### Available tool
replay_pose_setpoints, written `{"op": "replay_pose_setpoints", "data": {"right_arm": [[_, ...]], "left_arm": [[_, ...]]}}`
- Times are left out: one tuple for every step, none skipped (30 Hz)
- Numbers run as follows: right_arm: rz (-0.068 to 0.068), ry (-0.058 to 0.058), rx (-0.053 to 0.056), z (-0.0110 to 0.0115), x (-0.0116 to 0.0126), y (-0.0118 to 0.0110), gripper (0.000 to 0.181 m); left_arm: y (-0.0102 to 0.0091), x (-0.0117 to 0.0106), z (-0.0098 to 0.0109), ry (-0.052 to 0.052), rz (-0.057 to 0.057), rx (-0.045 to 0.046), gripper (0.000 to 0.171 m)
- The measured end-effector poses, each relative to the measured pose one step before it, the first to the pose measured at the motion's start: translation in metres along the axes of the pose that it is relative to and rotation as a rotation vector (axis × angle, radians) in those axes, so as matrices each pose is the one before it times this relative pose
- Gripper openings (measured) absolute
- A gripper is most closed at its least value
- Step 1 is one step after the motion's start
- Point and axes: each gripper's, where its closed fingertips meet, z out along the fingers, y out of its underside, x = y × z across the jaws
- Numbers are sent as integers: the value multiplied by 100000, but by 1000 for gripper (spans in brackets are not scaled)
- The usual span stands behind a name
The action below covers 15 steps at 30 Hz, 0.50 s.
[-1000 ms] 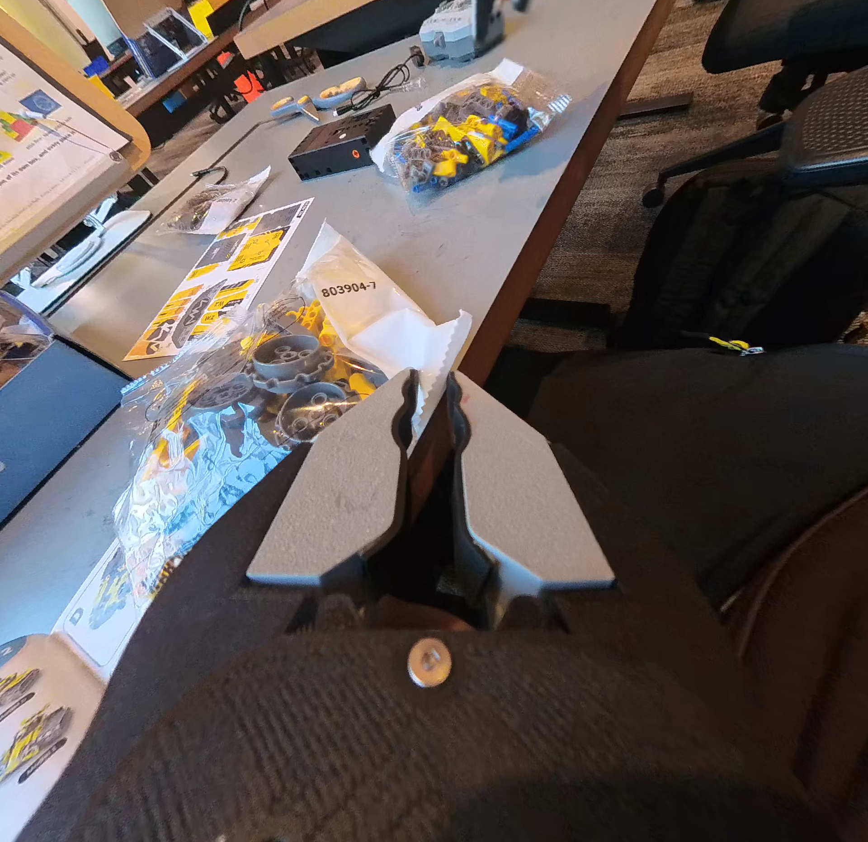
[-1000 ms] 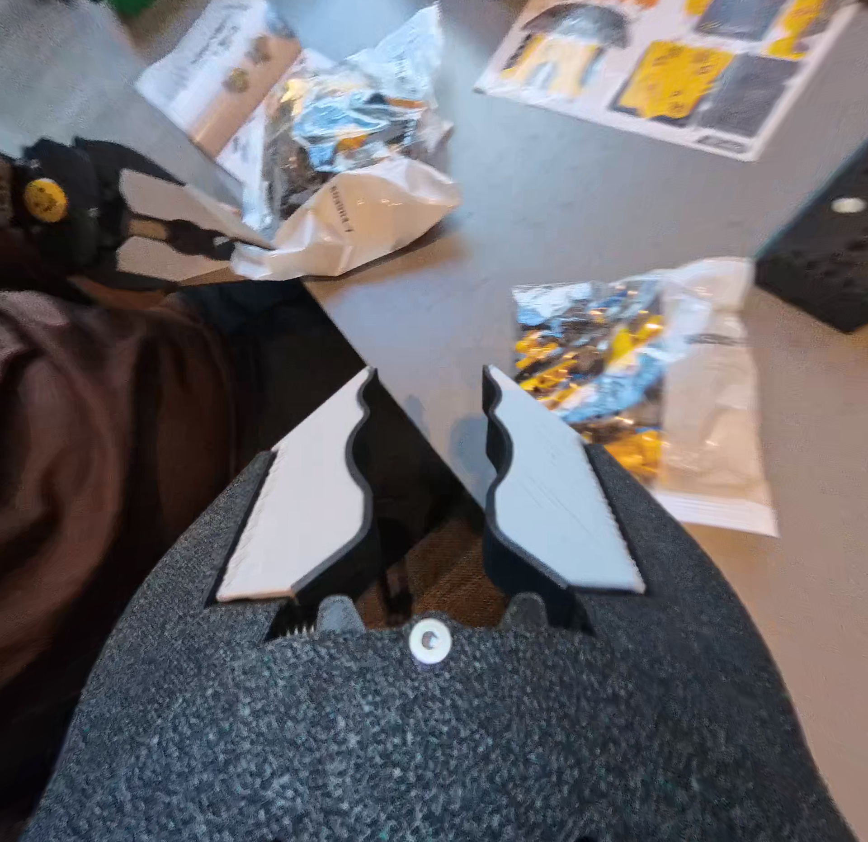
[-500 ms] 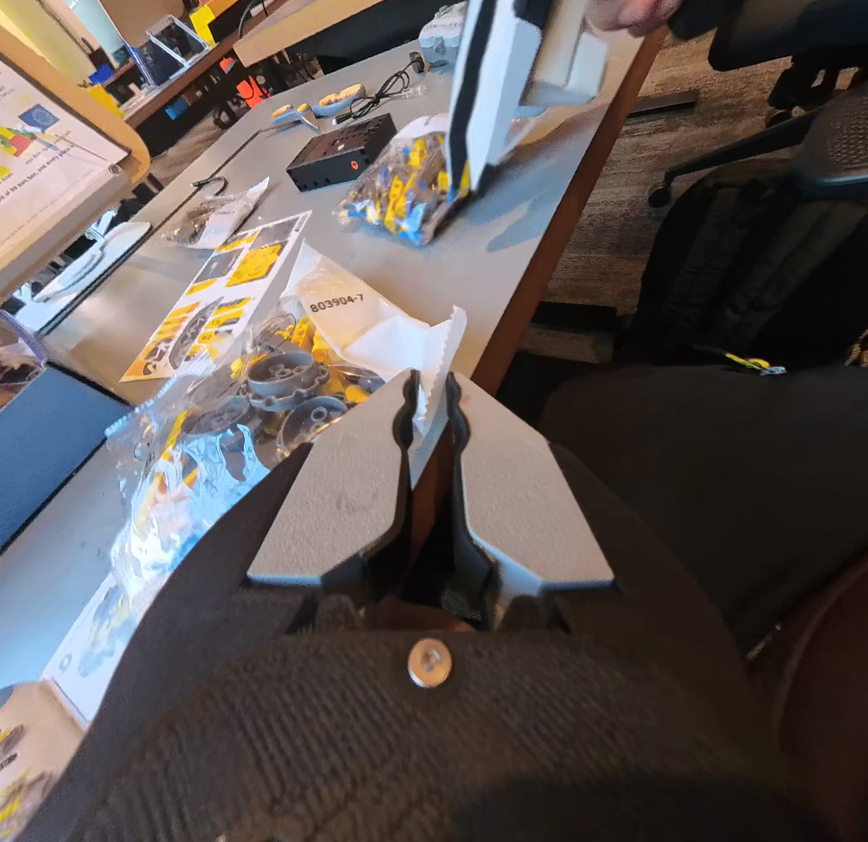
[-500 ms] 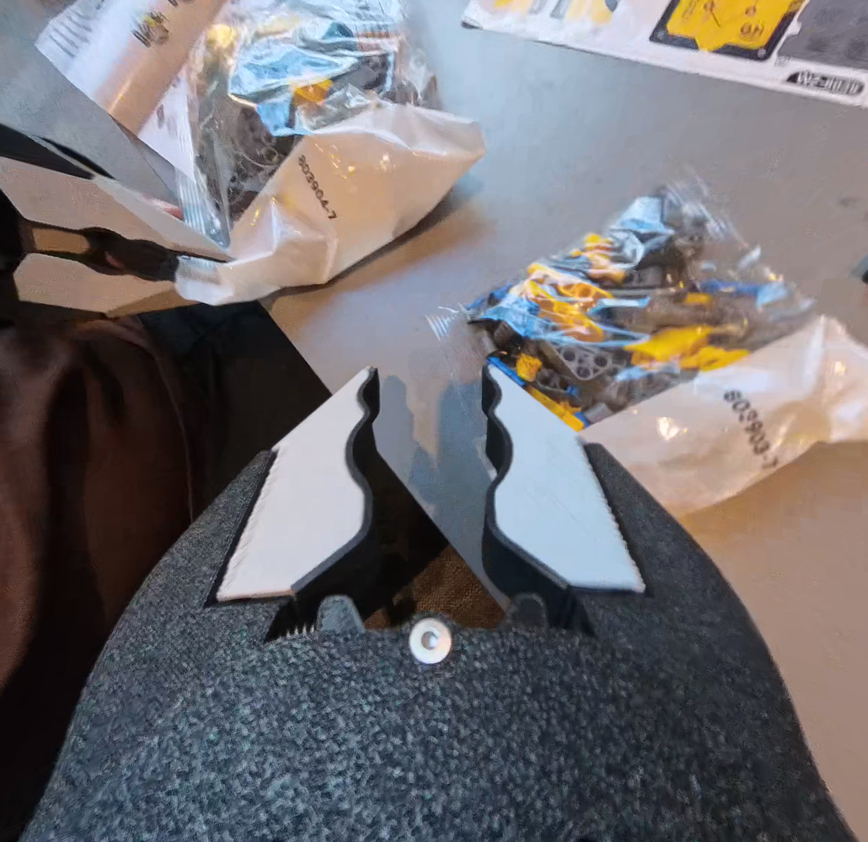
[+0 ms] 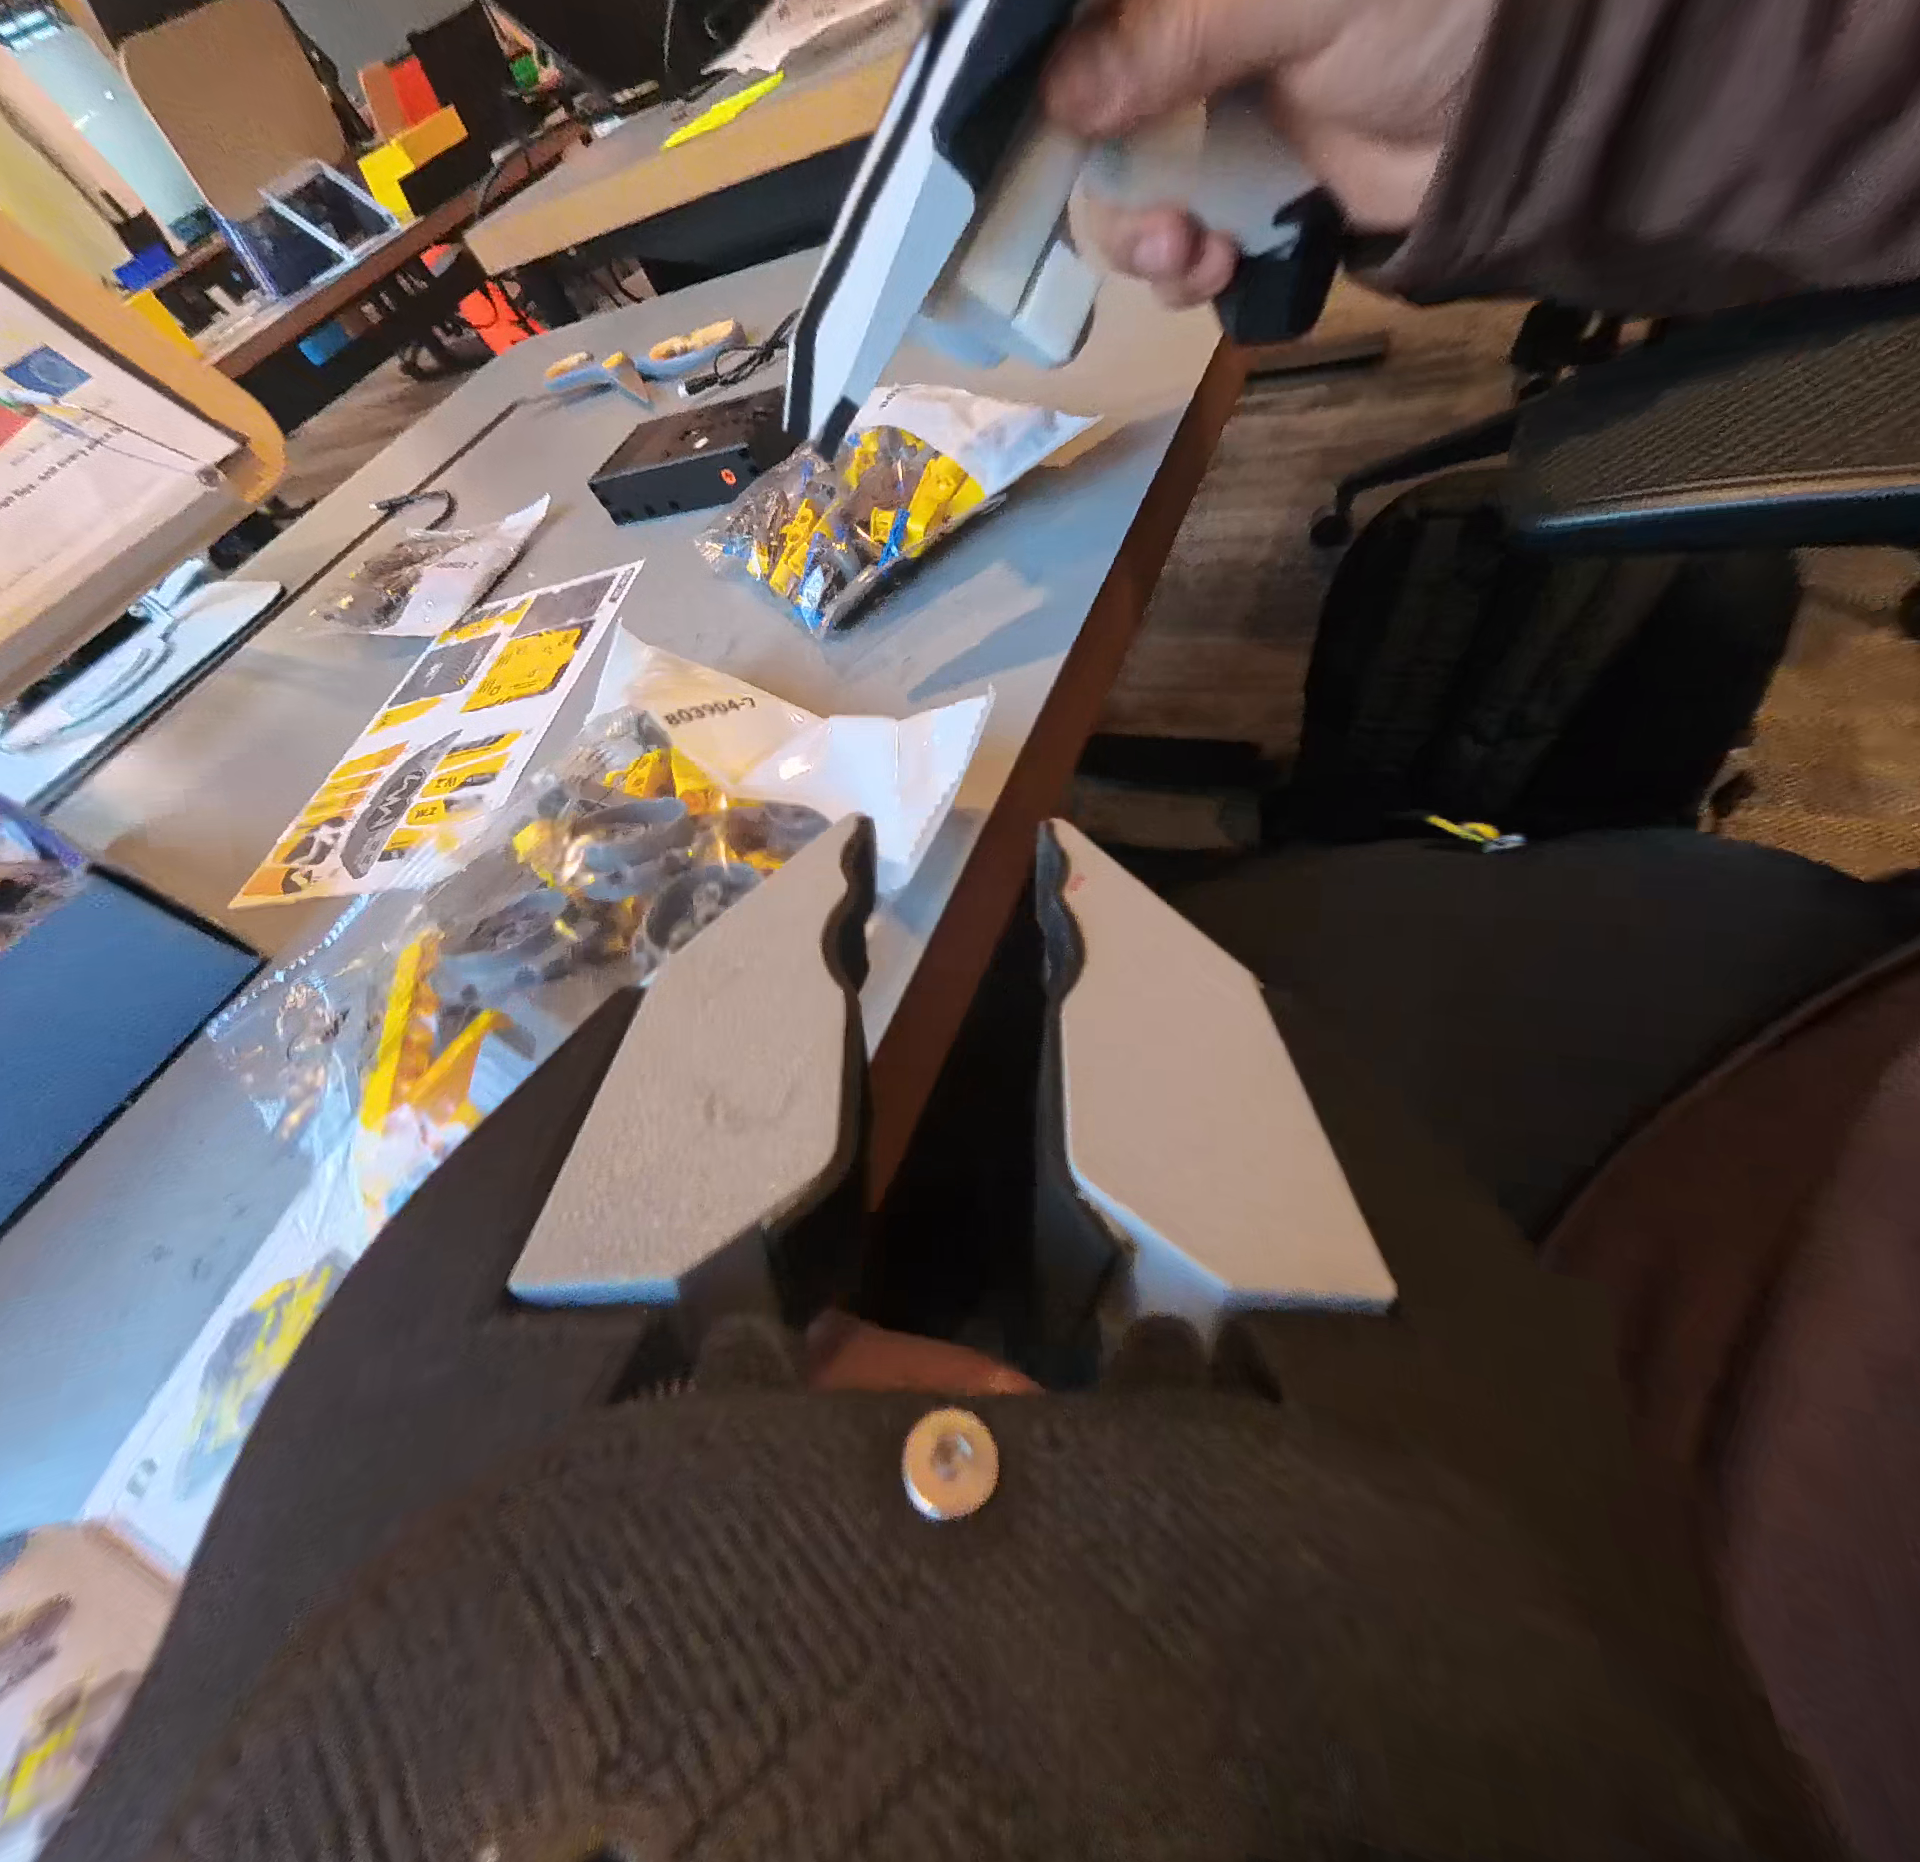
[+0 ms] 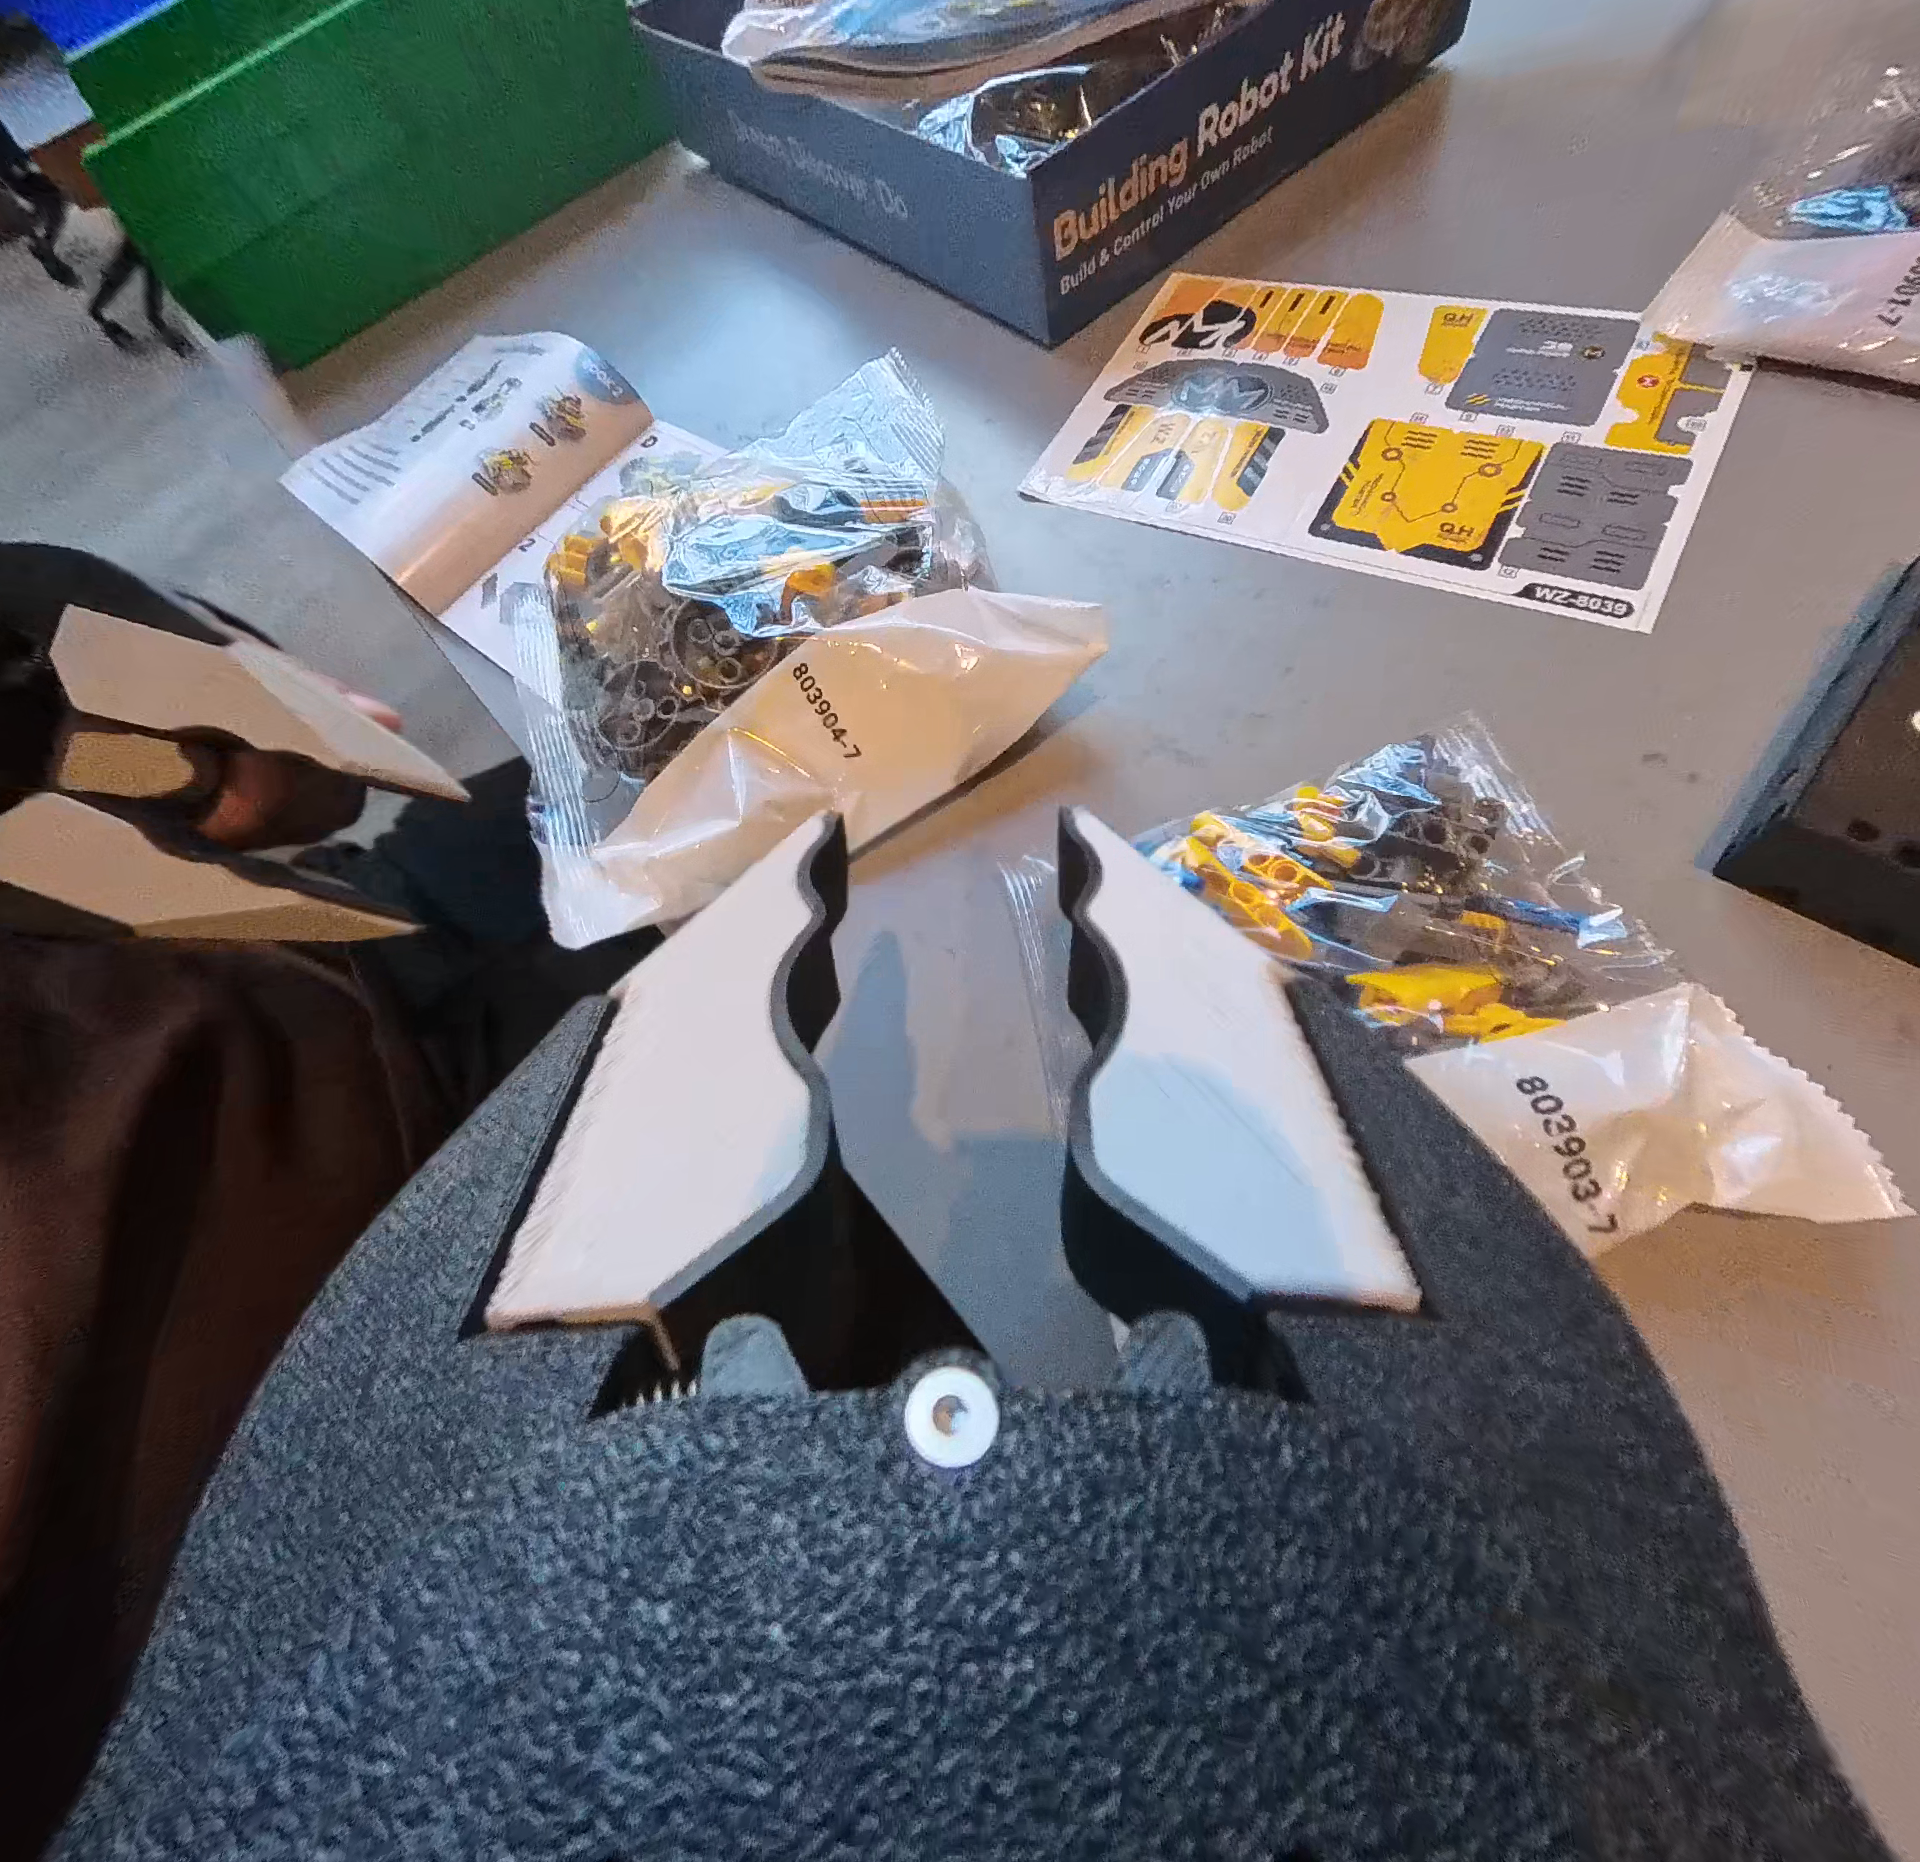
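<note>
My left gripper (image 5: 954,877) is open and empty at the table's front edge, just short of the white end of a clear bag of grey wheels and yellow parts (image 5: 644,877). The same bag (image 6: 790,649) shows in the right wrist view, with the left gripper (image 6: 239,763) open beside it. My right gripper (image 6: 951,856) is open, low over the table, its right finger at the clear edge of a smaller bag of yellow and blue parts (image 6: 1403,919). In the left wrist view a hand holds the right gripper (image 5: 883,254) tip-down on that smaller bag (image 5: 862,524).
A sticker sheet (image 6: 1382,441), an instruction booklet (image 6: 468,462), a dark blue kit box (image 6: 1091,150), a black box (image 6: 1849,804), another bag (image 6: 1808,254) and a green crate (image 6: 364,129) are on or by the grey table (image 5: 1039,607). An office chair (image 5: 1714,462) stands to the right.
My left gripper has opened and let go of the white end of the wheel bag. My right gripper has come down to the smaller bag, which now lies nearer.
</note>
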Motion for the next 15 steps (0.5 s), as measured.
{"op": "replay_pose_setpoints", "data": {"right_arm": [[1011,-1024,1717,257,-42,-122,40],[643,-443,1261,234,28,-134,40],[-126,843,850,198,188,-121,40],[-540,1549,858,163,262,-158,40],[-414,1454,1035,154,228,-178,40],[-275,1546,1555,115,225,-221,39],[-301,1349,1923,95,195,-248,39],[-318,758,1431,80,107,-164,38],[-484,791,691,47,115,-90,38],[-674,1221,327,12,190,-36,38],[-681,1268,296,-37,194,-9,37],[-549,1010,364,-47,148,22,37],[-601,1045,313,-69,127,75,35],[-896,1236,132,-75,121,138,32],[-995,1000,-132,-40,75,207,29]], "left_arm": [[173,143,-616,903,-2904,486,28],[301,167,-529,1152,-3204,345,28],[392,108,-464,911,-2659,381,29],[471,19,-341,421,-1382,136,29],[627,-16,-235,290,17,-527,28],[682,-127,-134,-348,465,-858,28],[535,-203,-58,-666,171,-447,28],[374,-106,6,-71,260,-238,28],[250,-60,49,8,793,-221,28],[139,-45,74,-292,958,-271,28],[43,35,60,46,443,-48,28],[48,154,65,762,-442,-7,28],[126,199,81,1107,-1015,-268,28],[186,197,93,1065,-884,-596,28],[215,130,102,659,-345,-750,28]]}}
